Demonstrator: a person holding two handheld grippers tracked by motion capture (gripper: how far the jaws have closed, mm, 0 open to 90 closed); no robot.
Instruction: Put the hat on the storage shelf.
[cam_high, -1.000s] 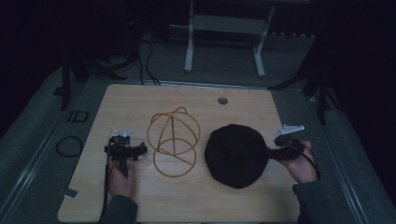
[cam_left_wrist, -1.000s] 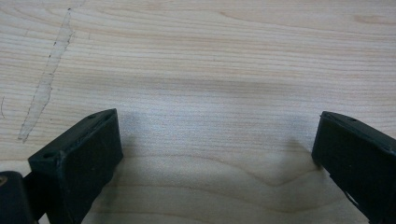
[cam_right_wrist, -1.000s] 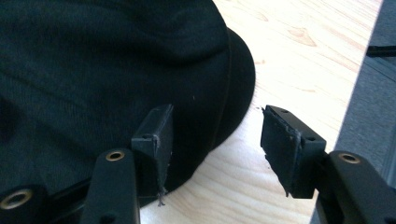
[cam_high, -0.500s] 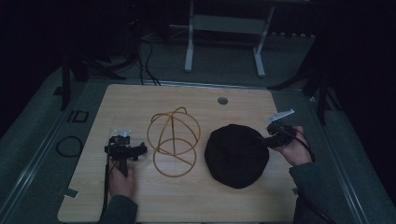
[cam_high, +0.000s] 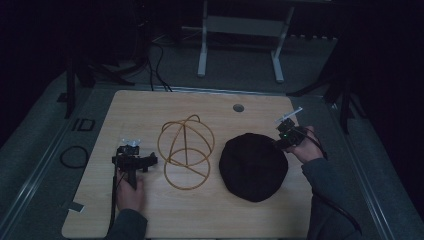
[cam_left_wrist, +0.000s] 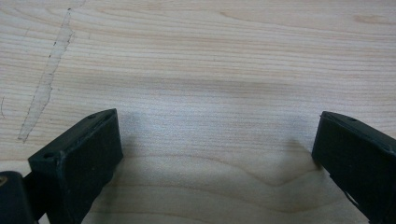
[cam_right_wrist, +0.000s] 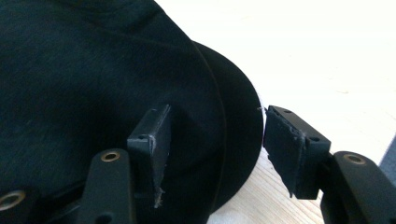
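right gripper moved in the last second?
Yes. The right gripper has shifted away from the person, toward the table's far edge, now at the black cap's upper right rim; the cap stayed put.

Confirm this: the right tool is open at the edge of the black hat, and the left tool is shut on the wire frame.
Wrong about the left tool. The left gripper view shows its jaws wide apart over bare table, holding nothing; the wire frame lies beside it. The right tool is indeed open at the black hat.
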